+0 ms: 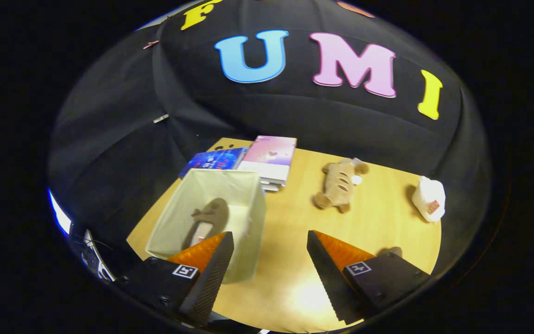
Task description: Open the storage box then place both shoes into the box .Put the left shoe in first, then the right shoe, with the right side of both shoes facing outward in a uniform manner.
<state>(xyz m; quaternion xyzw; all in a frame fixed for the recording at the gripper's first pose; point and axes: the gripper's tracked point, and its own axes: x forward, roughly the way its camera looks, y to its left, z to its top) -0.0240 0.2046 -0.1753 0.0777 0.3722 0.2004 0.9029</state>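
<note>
The tongs [269,241] gape wide and empty above the smooth wooden table [378,218], their left finger overlapping the open, pale fabric storage box [248,218], where one brown shoe [209,220] lies inside, with stacked books [269,160] just beyond the box.

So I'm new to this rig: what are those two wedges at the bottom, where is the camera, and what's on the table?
The camera rides on a hand-held gripper and looks forward along its two fingers; those are the wedges. They stand apart, holding nothing. On the wooden table, the open box just ahead of the left finger holds one shoe. Beyond it lie books, then a plush toy and a white object. A dark shape peeks past the right finger; I cannot tell what it is.
</note>
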